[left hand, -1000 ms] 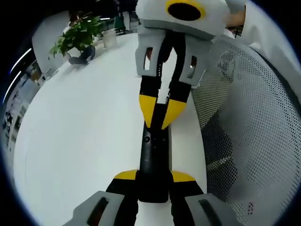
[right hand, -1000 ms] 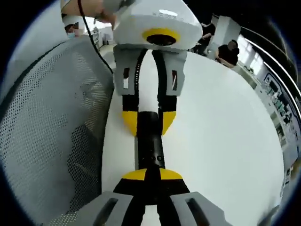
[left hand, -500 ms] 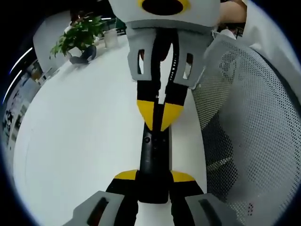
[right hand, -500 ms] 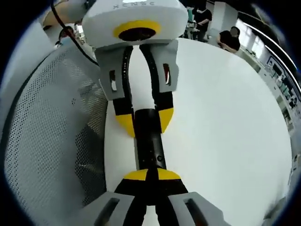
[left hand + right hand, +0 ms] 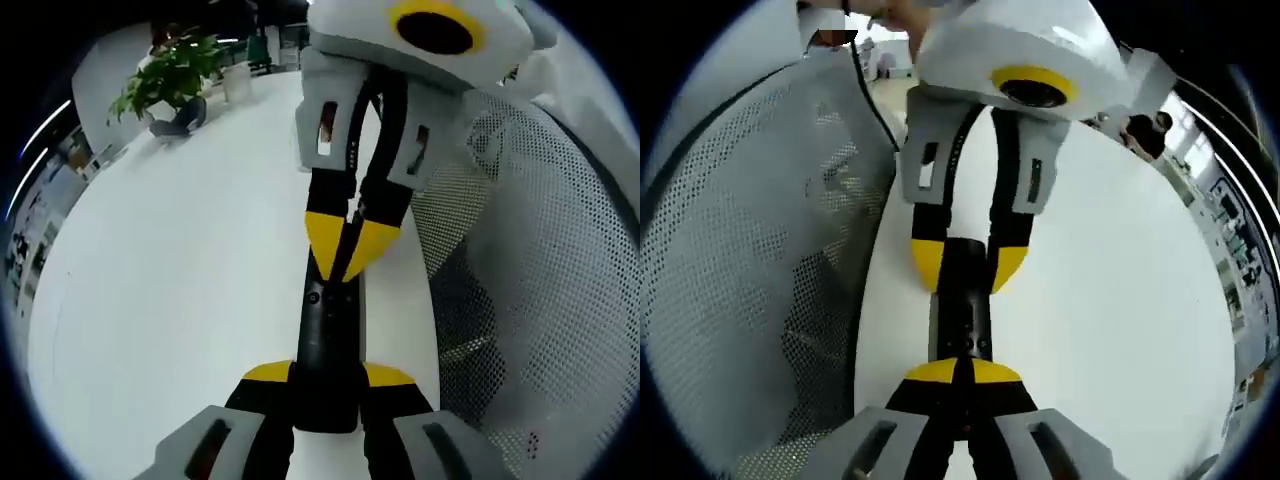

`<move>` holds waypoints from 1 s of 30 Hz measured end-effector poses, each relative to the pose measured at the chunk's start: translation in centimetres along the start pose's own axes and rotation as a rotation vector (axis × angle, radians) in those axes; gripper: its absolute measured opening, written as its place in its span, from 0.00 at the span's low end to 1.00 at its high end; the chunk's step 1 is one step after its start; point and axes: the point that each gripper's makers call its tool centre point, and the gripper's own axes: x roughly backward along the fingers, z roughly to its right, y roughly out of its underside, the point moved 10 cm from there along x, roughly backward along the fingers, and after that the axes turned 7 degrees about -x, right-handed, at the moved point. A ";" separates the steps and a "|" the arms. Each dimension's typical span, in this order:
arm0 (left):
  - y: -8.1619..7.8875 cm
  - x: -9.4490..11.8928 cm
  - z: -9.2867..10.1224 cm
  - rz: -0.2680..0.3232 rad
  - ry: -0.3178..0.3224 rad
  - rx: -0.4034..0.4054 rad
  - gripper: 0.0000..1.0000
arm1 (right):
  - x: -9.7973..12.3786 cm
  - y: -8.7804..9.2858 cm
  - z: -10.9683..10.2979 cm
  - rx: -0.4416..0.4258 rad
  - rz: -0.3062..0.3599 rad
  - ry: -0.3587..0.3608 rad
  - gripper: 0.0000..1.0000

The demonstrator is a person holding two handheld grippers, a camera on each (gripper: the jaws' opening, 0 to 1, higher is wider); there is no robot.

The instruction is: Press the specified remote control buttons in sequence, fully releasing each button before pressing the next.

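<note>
A slim black remote [image 5: 325,330] lies lengthwise over the white table [image 5: 180,280], with my left gripper [image 5: 328,380] shut on its near end. My right gripper [image 5: 345,272] comes down from above, its yellow tips shut together and resting on the remote's far button area. In the right gripper view the same remote [image 5: 960,320] runs away from my right gripper [image 5: 960,372], whose tips meet on top of it. The left gripper [image 5: 968,270] clamps the remote's other end between its yellow fingers [image 5: 928,262].
A grey mesh chair back [image 5: 520,250] stands close beside the table edge, seen again as the mesh chair [image 5: 740,250]. A potted plant [image 5: 165,80] sits at the table's far end. Seated people [image 5: 1145,130] are in the background.
The right gripper's body has swung and tilted over the remote, while its shut tips stay at nearly the same spot on it. The left gripper keeps its hold.
</note>
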 end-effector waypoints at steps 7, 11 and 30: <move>0.1 0.0 -0.1 0.008 -0.001 0.001 0.22 | -0.2 -0.5 -0.1 -0.005 -0.040 -0.047 0.00; -0.1 0.0 -0.1 -0.006 0.004 -0.007 0.22 | -0.5 -1.2 0.1 0.061 -0.125 -0.063 0.00; -0.3 -0.1 -0.2 -0.028 0.014 -0.010 0.22 | 0.4 0.9 0.6 -0.149 -0.021 -0.093 0.00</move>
